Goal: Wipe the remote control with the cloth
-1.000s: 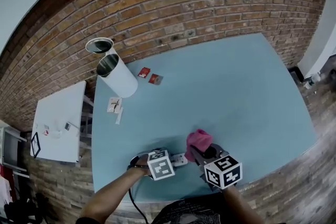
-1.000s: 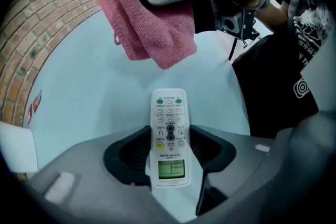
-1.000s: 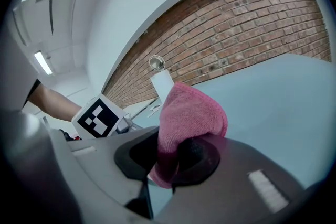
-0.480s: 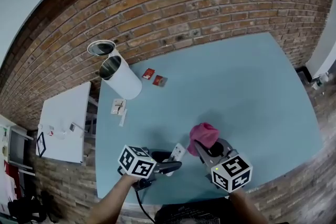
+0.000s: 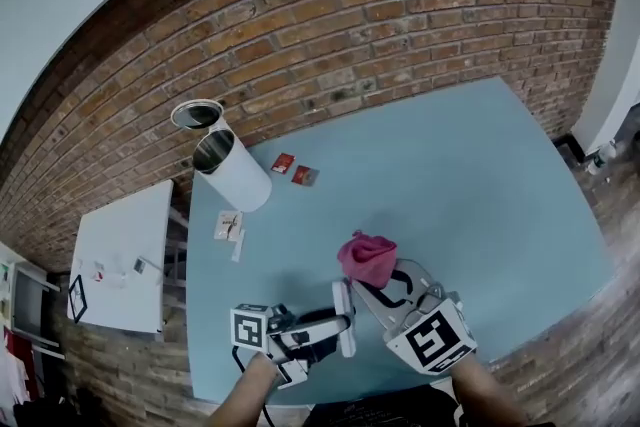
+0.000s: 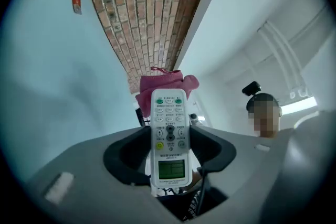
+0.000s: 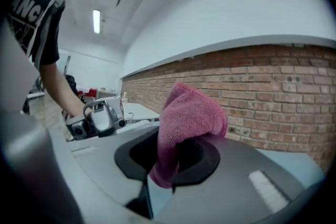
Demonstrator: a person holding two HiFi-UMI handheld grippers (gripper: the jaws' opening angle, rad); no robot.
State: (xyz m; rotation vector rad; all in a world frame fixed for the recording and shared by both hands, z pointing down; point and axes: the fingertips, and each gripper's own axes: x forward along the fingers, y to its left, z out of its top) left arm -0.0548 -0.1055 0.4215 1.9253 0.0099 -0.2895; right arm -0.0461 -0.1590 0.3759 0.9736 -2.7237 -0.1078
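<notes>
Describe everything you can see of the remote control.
The remote control is a slim white plastic bar: rows of small buttons, two green, one yellow, and a greenish display at its near end. The left gripper clamps its long sides, holding it above the blue table. The pink cloth shows just beyond its far end.

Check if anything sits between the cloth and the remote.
Nothing visible does. The left gripper holds the remote above the table, and the right gripper holds the cloth close beyond its button end.
</notes>
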